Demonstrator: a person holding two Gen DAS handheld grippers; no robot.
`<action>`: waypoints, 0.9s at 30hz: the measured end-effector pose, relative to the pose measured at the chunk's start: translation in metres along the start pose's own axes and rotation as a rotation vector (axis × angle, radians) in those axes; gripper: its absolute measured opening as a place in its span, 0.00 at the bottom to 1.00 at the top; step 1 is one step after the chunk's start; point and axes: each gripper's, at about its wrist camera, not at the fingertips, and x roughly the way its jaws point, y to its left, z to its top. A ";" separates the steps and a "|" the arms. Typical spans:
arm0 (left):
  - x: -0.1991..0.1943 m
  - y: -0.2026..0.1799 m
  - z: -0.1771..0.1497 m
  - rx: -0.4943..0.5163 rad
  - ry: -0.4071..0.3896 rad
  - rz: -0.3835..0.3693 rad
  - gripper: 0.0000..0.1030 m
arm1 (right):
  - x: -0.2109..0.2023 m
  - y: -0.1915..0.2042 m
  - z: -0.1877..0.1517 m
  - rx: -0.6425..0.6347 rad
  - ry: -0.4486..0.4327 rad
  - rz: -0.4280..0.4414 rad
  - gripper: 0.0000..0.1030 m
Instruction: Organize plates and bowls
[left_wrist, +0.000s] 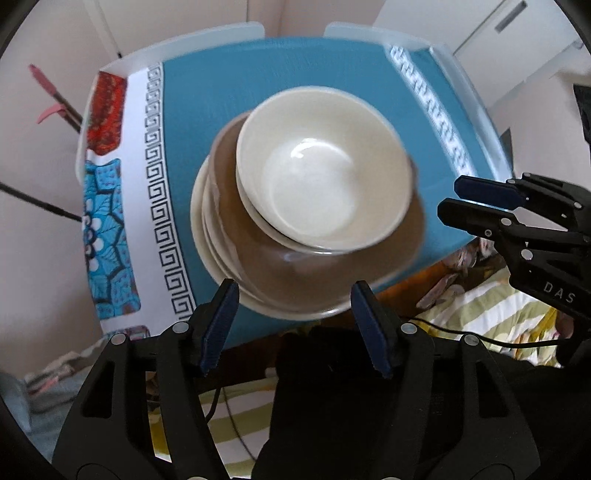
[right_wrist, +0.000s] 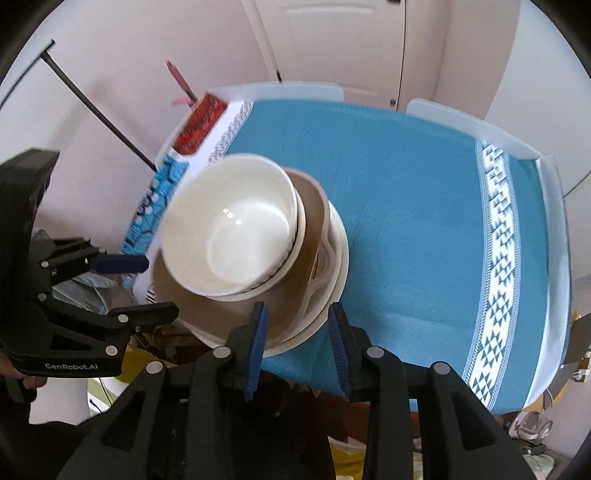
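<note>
Stack of bowls (left_wrist: 321, 184) on plates: we find it just ahead of both empty claws, left gripper (left_wrist: 295, 321) spread, right gripper (right_wrist: 297, 341) narrowly parted, seemingly nearer.

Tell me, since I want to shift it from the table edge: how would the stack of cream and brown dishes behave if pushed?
The top cream bowl sits off-centre on the brown plate, so it would likely slide or tip first. The glossy surfaces look slippery. The stack of cream and brown dishes probably feels heavy and breakable, and it already sits near the blue tablecloth's edge.
</note>
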 end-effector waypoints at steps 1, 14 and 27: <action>-0.008 -0.003 -0.003 -0.009 -0.026 0.000 0.59 | -0.006 0.001 -0.001 0.001 -0.017 -0.001 0.30; -0.183 -0.065 -0.035 -0.016 -0.742 0.191 0.81 | -0.173 0.021 -0.026 -0.008 -0.561 -0.134 0.70; -0.236 -0.080 -0.060 -0.091 -1.008 0.327 1.00 | -0.237 0.027 -0.044 0.074 -0.850 -0.299 0.99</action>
